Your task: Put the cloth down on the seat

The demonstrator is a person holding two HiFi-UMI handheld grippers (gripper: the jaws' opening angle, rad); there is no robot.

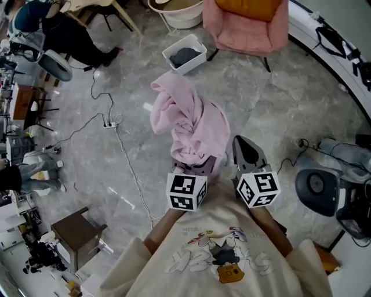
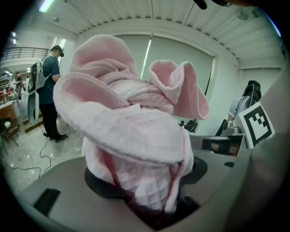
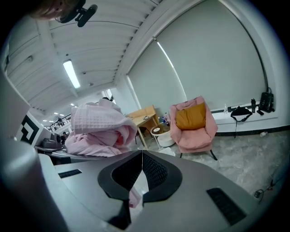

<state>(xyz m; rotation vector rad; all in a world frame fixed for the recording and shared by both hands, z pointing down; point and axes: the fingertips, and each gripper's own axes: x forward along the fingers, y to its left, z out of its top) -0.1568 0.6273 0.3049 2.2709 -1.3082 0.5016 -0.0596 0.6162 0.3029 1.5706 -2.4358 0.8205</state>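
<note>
left gripper view: left gripper (image 2: 145, 190) jaws stand wide, clamped on the pink cloth (image 2: 131, 127), a waffle-weave bundle bunched in soft folds above them. right gripper (image 3: 142, 158): ribbed black pads tip to tip, nothing held. head view: both held out before the chest, side by side, pointing forward. cloth in the air, well apart from the pink armchair (image 1: 249, 29); grey marbled floor (image 1: 290, 110) below.

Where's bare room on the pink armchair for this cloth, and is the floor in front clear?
The orange cushion fills the back of the armchair; the pink seat in front of it is bare. Bare floor fronts the chair and its right side. Crowded: the white bin left of the chair, cables further left.
</note>
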